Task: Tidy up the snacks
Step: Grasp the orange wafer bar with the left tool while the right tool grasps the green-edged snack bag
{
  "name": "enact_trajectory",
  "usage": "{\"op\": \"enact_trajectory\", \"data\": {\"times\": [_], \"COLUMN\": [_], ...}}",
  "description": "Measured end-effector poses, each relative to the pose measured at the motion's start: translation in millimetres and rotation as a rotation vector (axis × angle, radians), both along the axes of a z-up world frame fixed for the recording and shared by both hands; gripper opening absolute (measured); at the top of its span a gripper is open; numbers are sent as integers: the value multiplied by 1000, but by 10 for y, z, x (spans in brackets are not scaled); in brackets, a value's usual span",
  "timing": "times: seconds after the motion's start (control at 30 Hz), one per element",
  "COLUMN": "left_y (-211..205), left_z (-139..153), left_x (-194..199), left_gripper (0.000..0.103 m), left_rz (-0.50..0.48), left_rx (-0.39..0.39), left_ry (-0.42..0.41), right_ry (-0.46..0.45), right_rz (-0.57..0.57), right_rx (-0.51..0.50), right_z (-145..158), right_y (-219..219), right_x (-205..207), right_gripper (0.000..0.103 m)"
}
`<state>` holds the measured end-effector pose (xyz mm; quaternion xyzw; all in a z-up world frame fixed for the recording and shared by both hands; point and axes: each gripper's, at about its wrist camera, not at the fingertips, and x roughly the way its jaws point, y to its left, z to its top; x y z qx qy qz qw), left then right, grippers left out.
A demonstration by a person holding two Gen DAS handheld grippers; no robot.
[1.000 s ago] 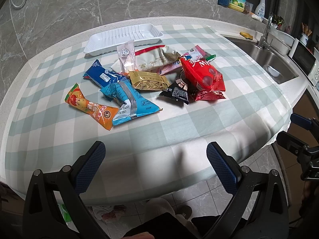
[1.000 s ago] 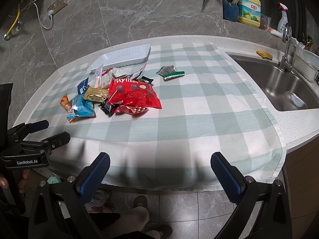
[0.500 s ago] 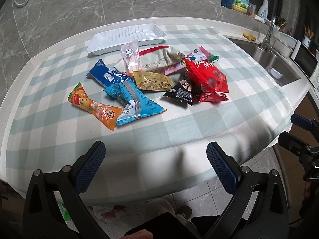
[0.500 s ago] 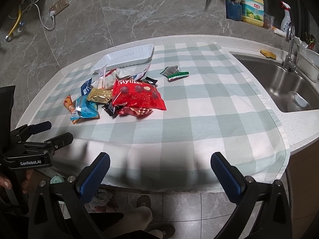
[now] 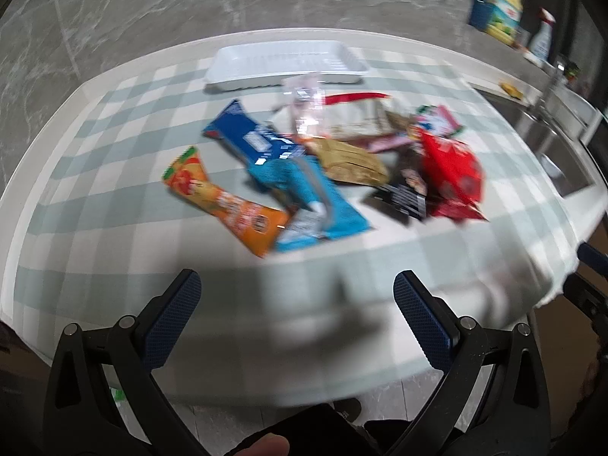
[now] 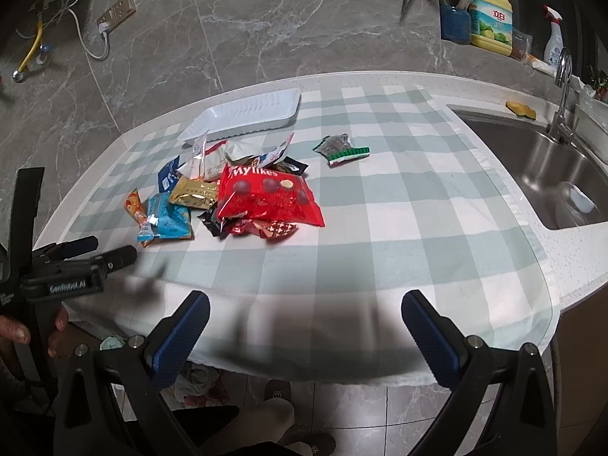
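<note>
Closer now: left wrist view has pushed in toward the snack pile (image 5: 326, 167) and smeared with motion blur; right view has barely shifted. Left gripper (image 5: 296, 300) hovers over the near cloth edge, jaws spread wide, nothing between them. Right gripper (image 6: 304, 323) likewise held low at the near edge, jaws released and empty. In the right view the left gripper's handle sits at lower left, a hand (image 6: 22, 334) wrapped round it.

Checked cloth (image 6: 399, 205) overhangs the counter's front edge. Wide bare cloth right of the pile, up to the sink (image 6: 543, 167).

Pile sits left of centre. White tray (image 6: 247, 114) just behind it, long axis running left-right. Orange packet (image 5: 224, 201) lies diagonal, upper left to lower right. Red bag (image 6: 269, 197) lies flat. Green-edged packet (image 6: 342, 148) lies apart, right of the pile.
</note>
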<state>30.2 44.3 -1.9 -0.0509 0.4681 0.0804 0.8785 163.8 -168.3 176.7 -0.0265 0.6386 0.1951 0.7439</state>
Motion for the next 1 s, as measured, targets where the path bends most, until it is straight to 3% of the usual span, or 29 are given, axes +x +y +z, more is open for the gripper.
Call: {"op": "enact_trajectory", "data": {"times": [0.27,0.63,1.0], "left_y": [508,1096,1526], "left_z": [-93,-349,-618], "left_x": [417,1004,1231], "left_gripper": [103,102,100], "left_rz": [99,146,173], "left_rx": [-24,-139,-85], "left_ry": [34,102,183], "right_ry": [25,37,49], "right_rz": [-6,7,56], "right_rx": [-19,-99,-160], "right_z": [-241,-638,-911], "right_y": [157,426,642], "right_x": [307,1022,1362], "right_gripper": [103,102,102]}}
